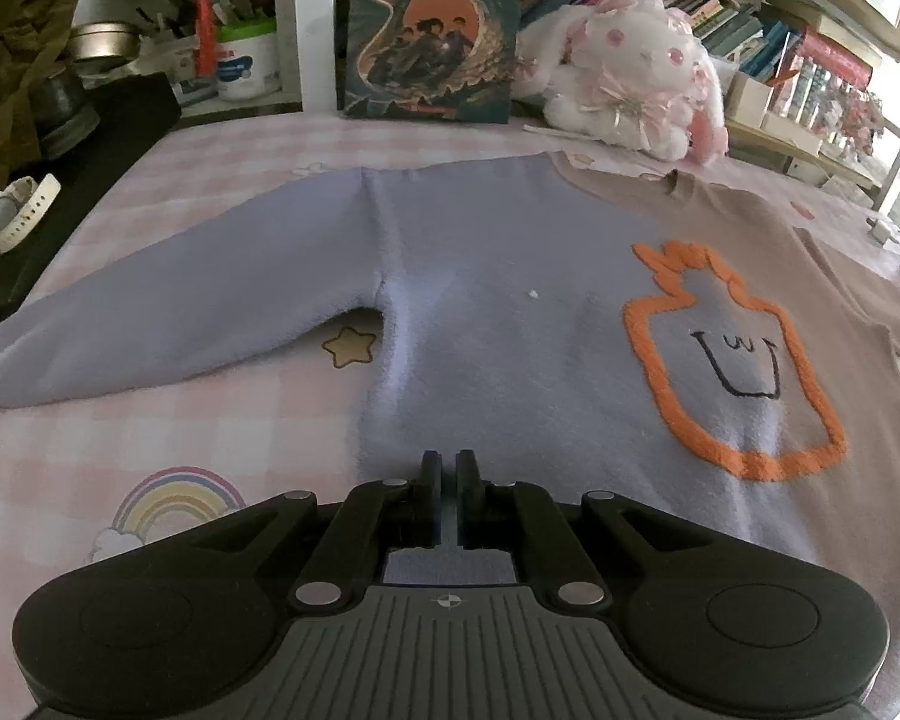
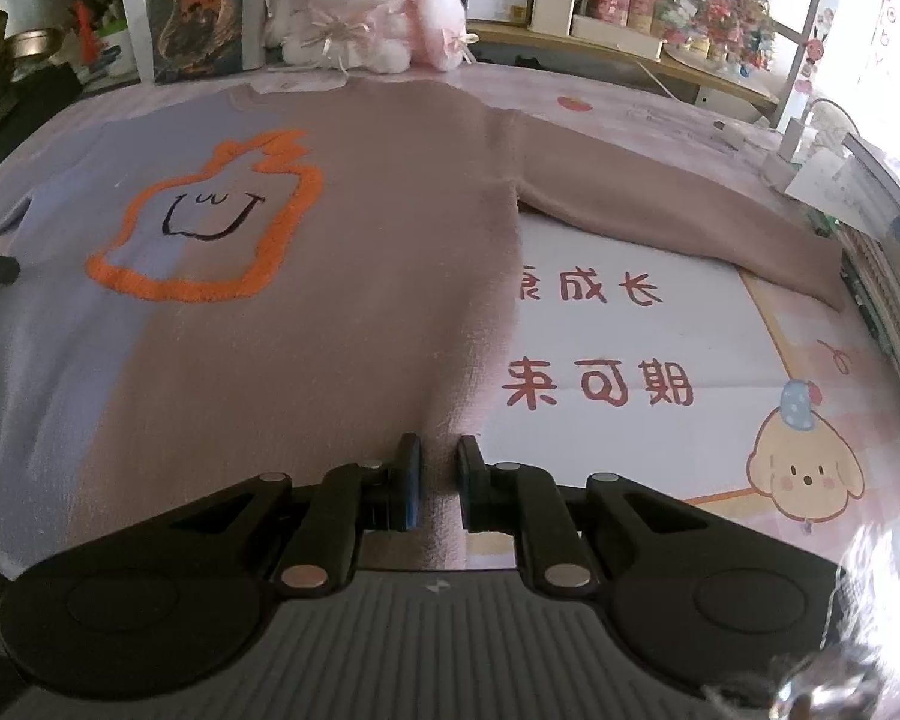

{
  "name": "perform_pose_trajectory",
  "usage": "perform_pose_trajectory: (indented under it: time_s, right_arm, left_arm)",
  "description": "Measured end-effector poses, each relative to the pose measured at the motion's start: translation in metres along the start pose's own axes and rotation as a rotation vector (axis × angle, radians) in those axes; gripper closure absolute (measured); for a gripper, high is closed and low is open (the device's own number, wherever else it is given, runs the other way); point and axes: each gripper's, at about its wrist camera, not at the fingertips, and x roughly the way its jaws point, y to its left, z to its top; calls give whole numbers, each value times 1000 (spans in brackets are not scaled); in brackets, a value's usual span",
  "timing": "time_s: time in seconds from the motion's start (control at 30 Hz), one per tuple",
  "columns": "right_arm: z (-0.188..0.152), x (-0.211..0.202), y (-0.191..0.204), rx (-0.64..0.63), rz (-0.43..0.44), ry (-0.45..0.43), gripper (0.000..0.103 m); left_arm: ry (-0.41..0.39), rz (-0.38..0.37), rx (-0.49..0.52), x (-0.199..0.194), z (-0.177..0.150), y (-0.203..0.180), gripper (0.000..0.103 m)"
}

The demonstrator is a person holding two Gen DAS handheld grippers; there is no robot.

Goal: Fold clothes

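Observation:
A sweater (image 1: pixel 498 312), lilac on one half and tan on the other, lies flat on the pink checked cover with an orange outlined smiling figure (image 1: pixel 732 360) on its chest. Both sleeves are spread out. My left gripper (image 1: pixel 448 465) is low over the lilac half near the hem, its jaws almost together with a thin gap, and seems to pinch the hem fabric. In the right wrist view the sweater (image 2: pixel 330 276) shows its tan half and tan sleeve (image 2: pixel 678 210). My right gripper (image 2: pixel 438 450) sits at the tan hem edge, jaws a little apart, fabric between them.
A plush rabbit (image 1: pixel 624 78) and an upright book (image 1: pixel 432 30) stand at the far edge. A white watch (image 1: pixel 15 213) and dark items lie at the left. Shelves with books fill the back. A printed sheet (image 2: pixel 630 360) lies under the tan sleeve; white chargers (image 2: pixel 792 144) sit at the right.

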Motion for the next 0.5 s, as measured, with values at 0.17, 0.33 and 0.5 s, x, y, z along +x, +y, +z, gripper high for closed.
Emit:
perform_pose_trajectory:
  time_s: [0.17,0.33,0.5]
  right_arm:
    - [-2,0,1,-21,-2,-12,91]
    - [0,2,4,-31,-13,-17,91]
    - [-5,-1,3,-36,-5,-25,91]
  left_arm:
    - [1,2,16,-3,-3,-3,98]
    - [6,0,11,-5,-5,-3,98]
    - [5,5,29,-10,-11,-4,98]
